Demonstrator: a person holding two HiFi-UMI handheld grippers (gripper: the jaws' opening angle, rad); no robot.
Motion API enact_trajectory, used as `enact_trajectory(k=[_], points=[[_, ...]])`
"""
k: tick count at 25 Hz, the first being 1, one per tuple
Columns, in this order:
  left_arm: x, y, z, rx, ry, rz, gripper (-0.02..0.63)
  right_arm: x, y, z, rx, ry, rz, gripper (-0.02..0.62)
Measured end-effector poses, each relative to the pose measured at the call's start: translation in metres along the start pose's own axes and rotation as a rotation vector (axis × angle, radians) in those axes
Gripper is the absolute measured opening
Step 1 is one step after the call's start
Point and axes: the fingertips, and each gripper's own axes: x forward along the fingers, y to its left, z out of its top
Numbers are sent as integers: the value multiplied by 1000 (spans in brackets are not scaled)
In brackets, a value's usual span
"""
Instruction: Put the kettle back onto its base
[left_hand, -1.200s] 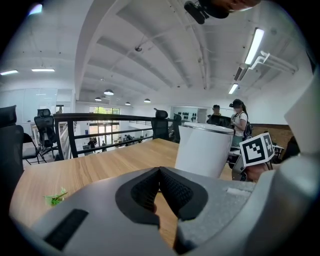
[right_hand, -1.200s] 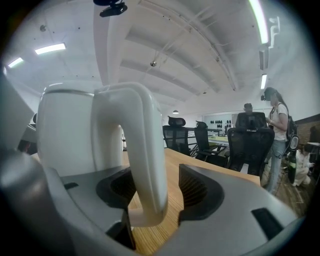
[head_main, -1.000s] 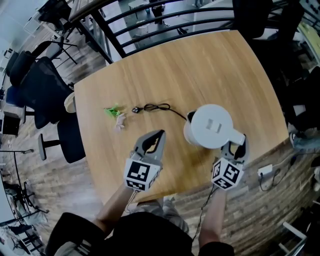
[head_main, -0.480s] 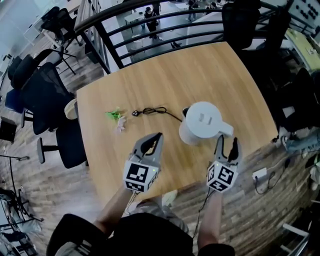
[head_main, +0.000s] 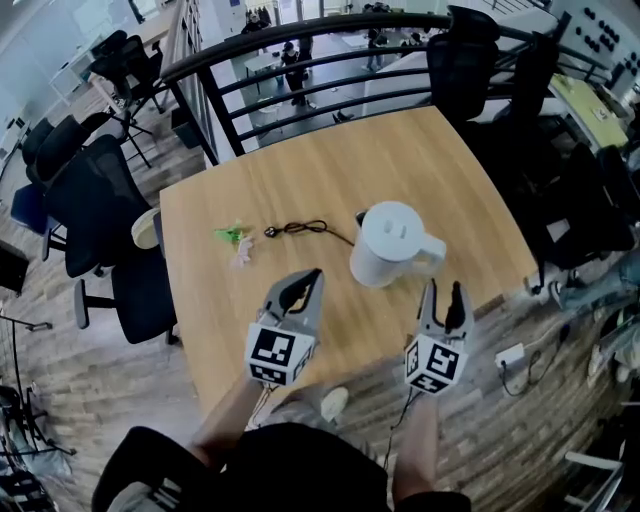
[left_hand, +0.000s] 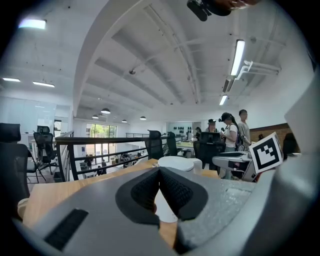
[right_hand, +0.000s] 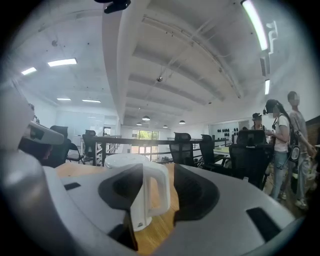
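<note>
Head view, kettle (head_main: 388, 240) upright, handle (head_main: 431, 246) toward right tool (head_main: 444, 294)

Left gripper (left_hand: 159, 175) jaws pressed together, nothing between them; white kettle (left_hand: 176, 162) stands beyond them on the wooden tabletop (left_hand: 47, 197).

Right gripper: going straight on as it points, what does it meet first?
Likely the kettle handle, dead ahead of the right gripper across a gap. Its open jaws have just been closing, nothing between them yet.

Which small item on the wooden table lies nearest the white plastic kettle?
The black coiled cable; the green scrap and the white scrap lie farther left.
</note>
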Motion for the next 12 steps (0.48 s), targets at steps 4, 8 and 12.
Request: enact_trajectory(k=[4, 8, 12], points=[[-20, -10, 12, 20, -33, -6, 2, -28, 8, 18, 3, -27, 14, 178], [-39, -23, 20, 26, -47, -15, 2, -55, 12, 31, 11, -47, 30, 162], [-57, -37, 22, 35, -50, -24, 2, -80, 13, 39, 2, -59, 41, 140]])
